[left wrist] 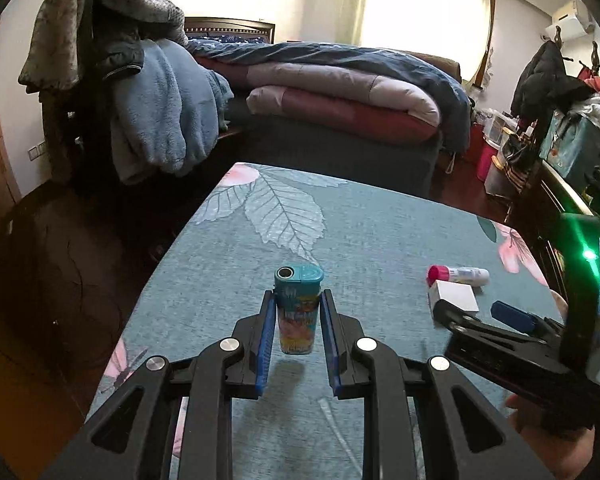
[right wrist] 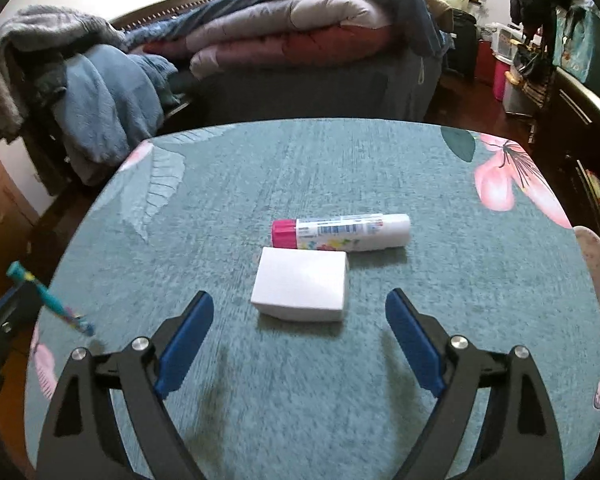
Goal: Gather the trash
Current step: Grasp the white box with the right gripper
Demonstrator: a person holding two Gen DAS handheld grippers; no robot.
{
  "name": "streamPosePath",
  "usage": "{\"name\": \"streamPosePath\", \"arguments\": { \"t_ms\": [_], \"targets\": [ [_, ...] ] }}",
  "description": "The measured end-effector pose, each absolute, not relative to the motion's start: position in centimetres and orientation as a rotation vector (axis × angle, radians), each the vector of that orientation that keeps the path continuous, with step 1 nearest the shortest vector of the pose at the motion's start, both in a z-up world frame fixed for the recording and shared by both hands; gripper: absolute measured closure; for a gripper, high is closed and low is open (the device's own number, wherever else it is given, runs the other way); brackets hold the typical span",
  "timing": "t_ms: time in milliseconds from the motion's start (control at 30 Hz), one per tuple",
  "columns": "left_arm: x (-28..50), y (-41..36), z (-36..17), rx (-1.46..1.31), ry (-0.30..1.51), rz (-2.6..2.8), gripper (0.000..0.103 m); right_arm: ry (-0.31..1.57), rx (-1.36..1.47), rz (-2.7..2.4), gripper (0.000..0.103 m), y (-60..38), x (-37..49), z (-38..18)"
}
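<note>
White box just beyond open fingers

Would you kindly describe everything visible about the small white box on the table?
The white box is a small, plain, unmarked carton, seemingly cardboard, closed and lying flat on the teal floral tablecloth. The pink-capped tube lies just behind it, very close or touching. The open right gripper faces it without contact.

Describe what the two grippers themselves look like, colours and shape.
Both match: the left gripper and right gripper have black plastic linkage arms with triangular cutouts, round silver pivot bolts, and two long fingers lined with blue pads. Seen from the left, the right one's black body carries a glowing green light. No cables show.
</note>
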State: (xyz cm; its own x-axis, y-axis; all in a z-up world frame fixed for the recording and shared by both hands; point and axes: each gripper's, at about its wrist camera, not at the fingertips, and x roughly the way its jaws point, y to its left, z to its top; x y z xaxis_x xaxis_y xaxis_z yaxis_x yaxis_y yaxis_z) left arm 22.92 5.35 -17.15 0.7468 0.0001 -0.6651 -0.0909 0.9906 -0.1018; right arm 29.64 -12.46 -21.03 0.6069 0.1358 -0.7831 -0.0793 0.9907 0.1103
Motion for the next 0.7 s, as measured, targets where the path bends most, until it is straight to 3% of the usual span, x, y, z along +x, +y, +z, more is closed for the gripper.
{"name": "streamPosePath", "arguments": {
  "t_ms": [33, 100, 133, 467, 700],
  "targets": [
    [22.9, 5.4, -17.2, -0.131, 0.727, 0.049, 0.081, 0.916, 0.057, 0.113, 0.017, -12.2, 29.9, -21.2],
    [22.9, 5.4, -17.3, -0.131, 0.727, 0.047, 0.081, 0.929, 0.045, 0.112, 0.044, -11.9, 30.1, -21.6],
    [22.9, 5.4, -17.3, -0.130, 0.728, 0.045, 0.081, 0.946, 0.040, 0.117, 0.051, -11.8, 30.3, -21.8],
    [22.6, 2.2, -16.5, -0.087, 0.724, 0.011, 0.081, 0.889, 0.067, 0.162, 0.051, -16.0, 25.6, -19.9],
    [22.0, -4.1, -15.0, -0.023, 0.700, -0.077, 0.081, 0.832, 0.142, 0.115, 0.051, -23.5, 20.9, -18.3]
  ]
}}
